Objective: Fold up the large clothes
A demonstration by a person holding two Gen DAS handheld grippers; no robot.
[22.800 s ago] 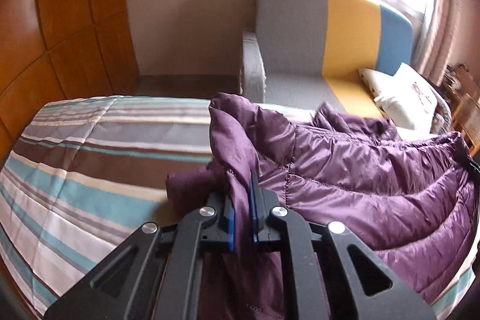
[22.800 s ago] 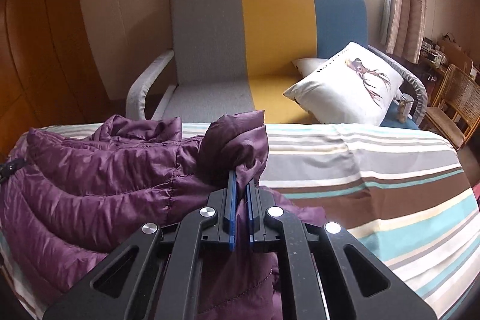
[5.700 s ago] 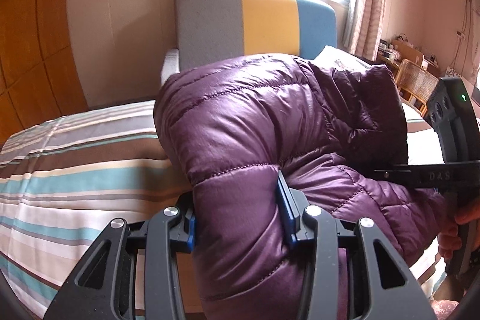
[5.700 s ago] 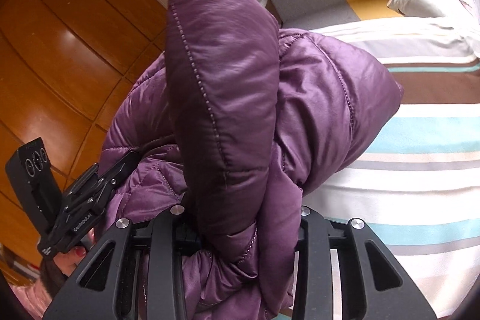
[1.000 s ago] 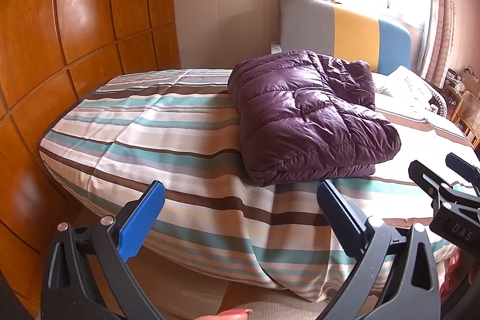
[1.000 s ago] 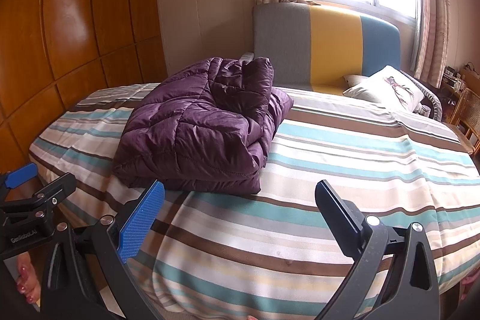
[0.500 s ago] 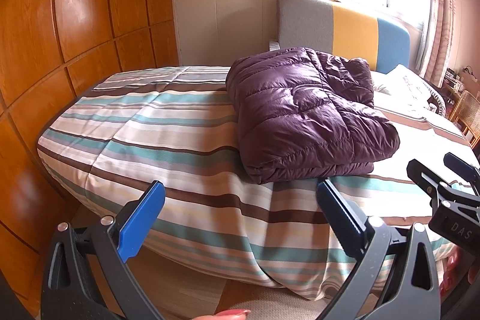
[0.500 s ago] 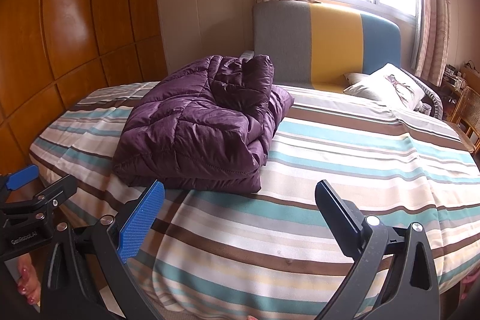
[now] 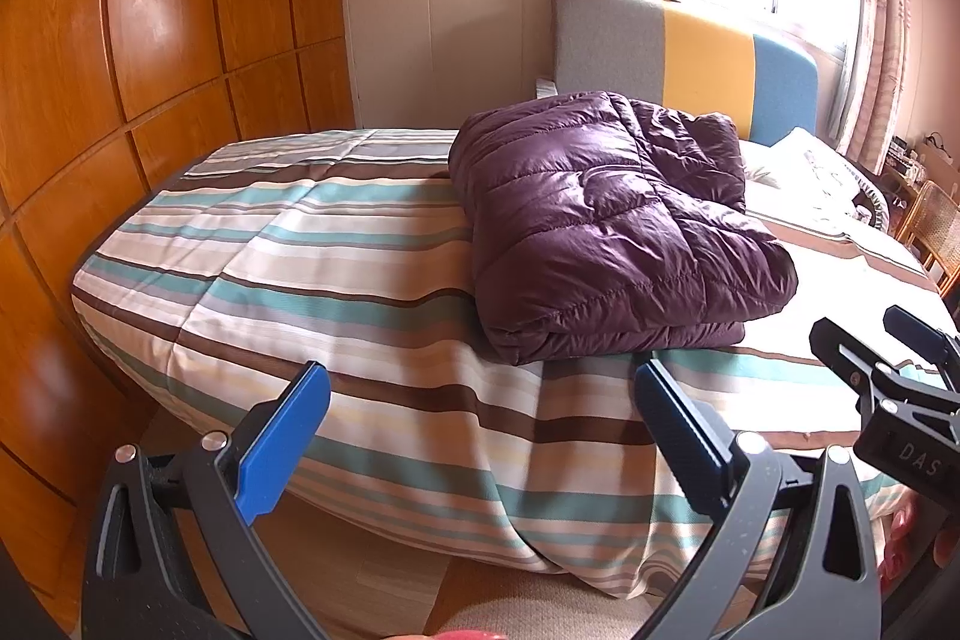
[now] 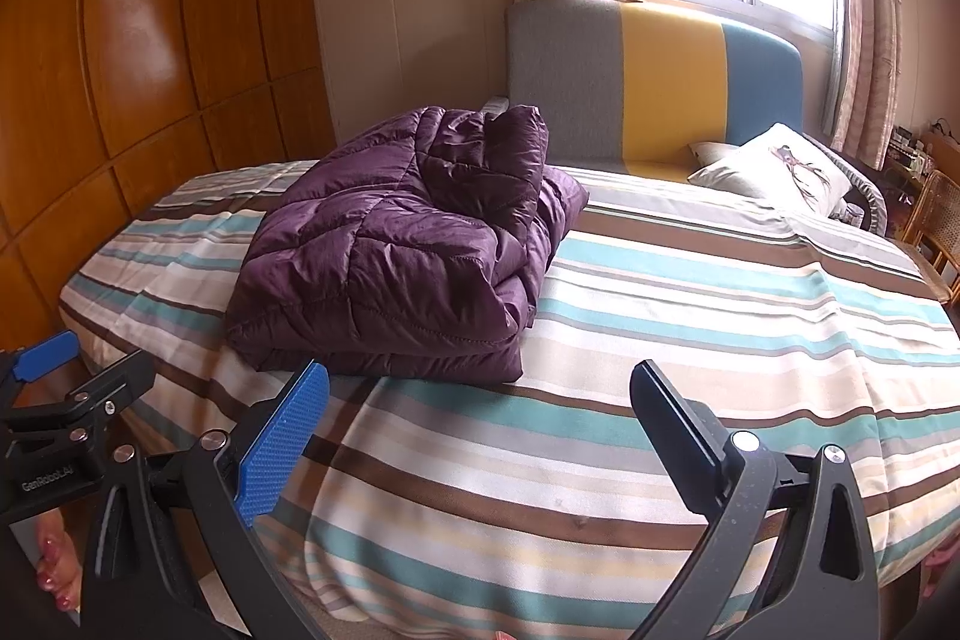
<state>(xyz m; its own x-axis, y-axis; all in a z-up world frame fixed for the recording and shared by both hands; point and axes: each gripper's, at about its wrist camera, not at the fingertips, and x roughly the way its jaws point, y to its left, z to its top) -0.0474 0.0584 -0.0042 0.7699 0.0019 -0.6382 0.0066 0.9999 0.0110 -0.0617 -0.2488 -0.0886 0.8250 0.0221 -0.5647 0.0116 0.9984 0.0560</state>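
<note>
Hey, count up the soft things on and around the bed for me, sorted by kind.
Purple puffer jacket, folded: 1
Striped bedspread: 1
White cushion with deer print: 1
Total: 3

White letters reading "DAS" are showing on the black body of the right gripper (image 9: 900, 358), seen at the right edge of the left wrist view; the word is running off the frame, so the rest cannot be read. White lettering that looks like "GenRobot.AI" is showing on the black body of the left gripper (image 10: 78, 370), at the left edge of the right wrist view.
</note>
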